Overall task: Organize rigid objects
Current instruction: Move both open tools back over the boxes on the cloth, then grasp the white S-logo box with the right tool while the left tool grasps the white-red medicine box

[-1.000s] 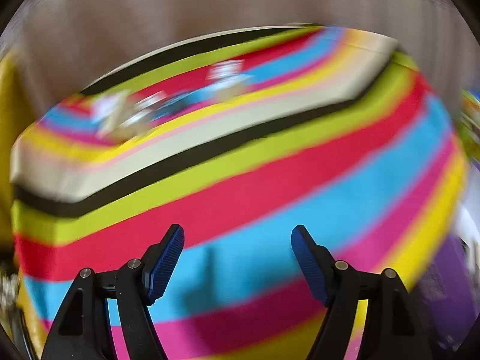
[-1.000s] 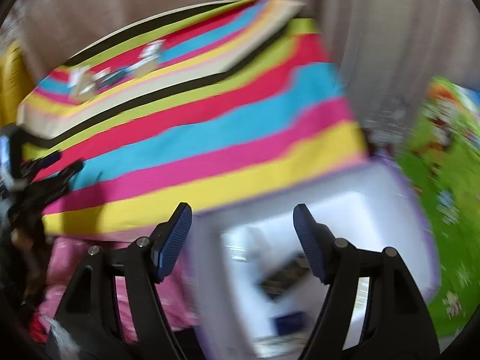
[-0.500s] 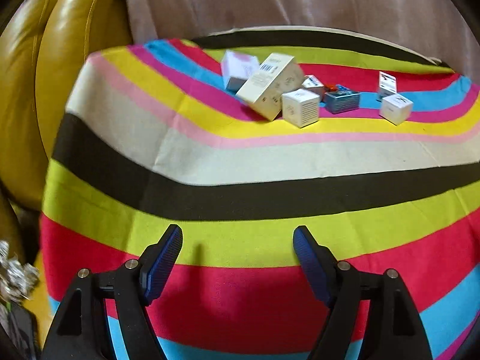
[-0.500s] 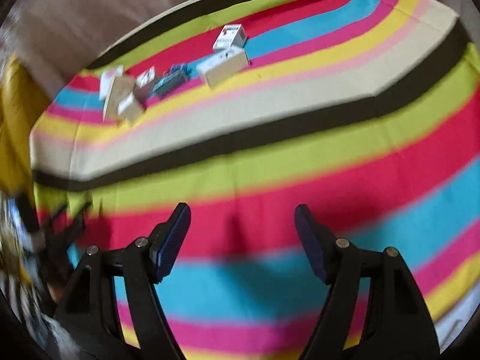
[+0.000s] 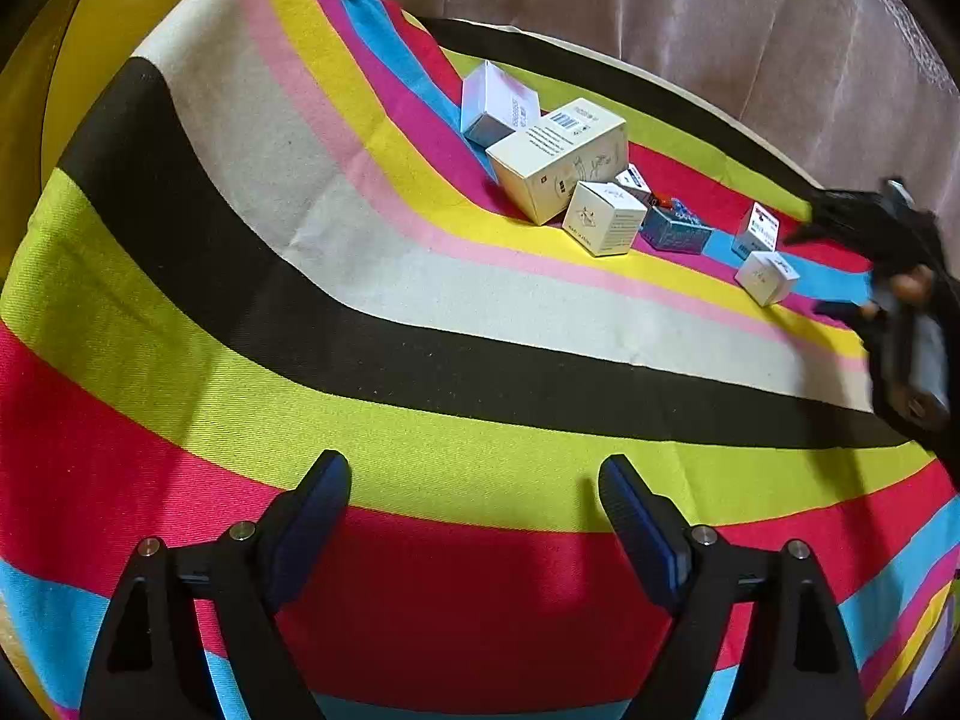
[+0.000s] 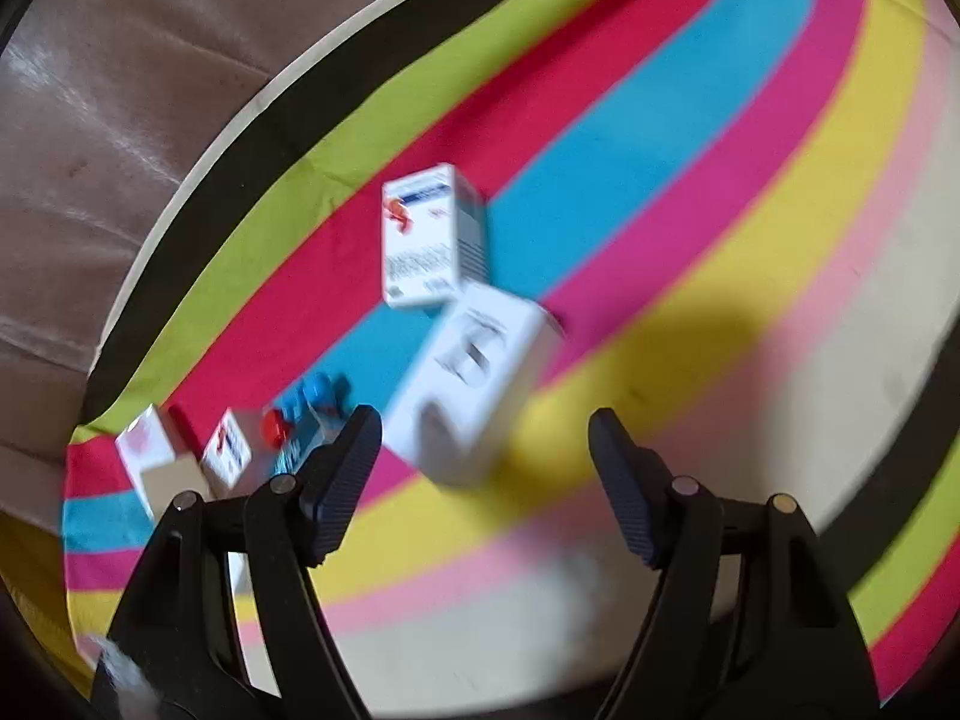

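Observation:
Several small boxes lie on a striped cloth (image 5: 420,312). In the left wrist view a large cream box (image 5: 558,159), a pale box (image 5: 498,105), a white cube (image 5: 603,217), a blue box (image 5: 675,231) and two white boxes (image 5: 765,276) sit far ahead. My left gripper (image 5: 474,519) is open and empty over the red stripe. My right gripper (image 6: 483,474) is open, just short of a white box (image 6: 474,384); a red-printed white box (image 6: 426,234) lies behind it. The right gripper also shows in the left wrist view (image 5: 888,276), blurred.
A yellow leather seat (image 5: 120,12) stands at the far left. A brownish curtain (image 5: 690,12) hangs behind the cloth. In the right wrist view, more small boxes (image 6: 222,450) and a blue box (image 6: 306,420) lie to the left.
Both grippers moved forward over the cloth toward the boxes. The right gripper closed in on the two white boxes and now shows in the left wrist view. Both stayed open.

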